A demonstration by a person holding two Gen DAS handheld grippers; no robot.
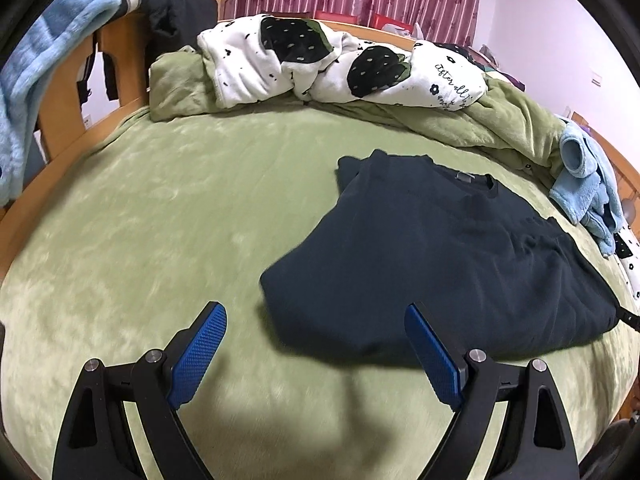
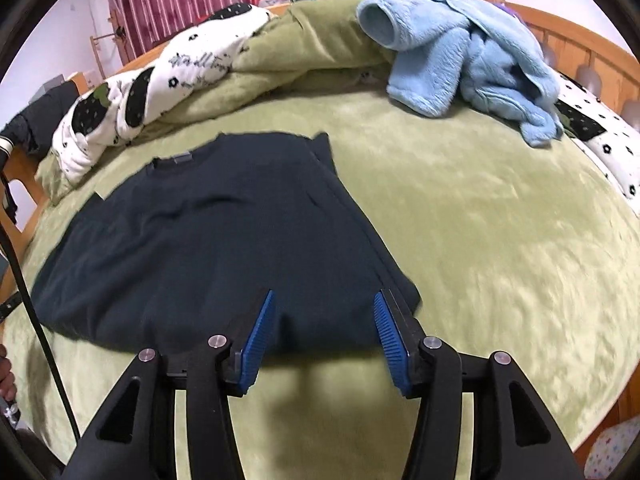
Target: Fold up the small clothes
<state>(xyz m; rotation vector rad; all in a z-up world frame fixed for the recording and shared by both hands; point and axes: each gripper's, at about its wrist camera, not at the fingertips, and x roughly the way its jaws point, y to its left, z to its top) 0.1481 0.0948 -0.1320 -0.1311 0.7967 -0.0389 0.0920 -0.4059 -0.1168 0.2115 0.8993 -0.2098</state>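
On bed (image 2: 500, 240), shirt (image 2: 208, 248) collar-away, lengthwise

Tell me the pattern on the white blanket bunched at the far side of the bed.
Black strawberries with green leaves on the white blanket; clearest in the left wrist view.

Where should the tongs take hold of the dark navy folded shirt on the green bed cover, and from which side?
Grip the dark navy folded shirt at its near bottom hem, coming from the near edge: the hem lies flat and free on the green bed cover, directly before the right tongs.
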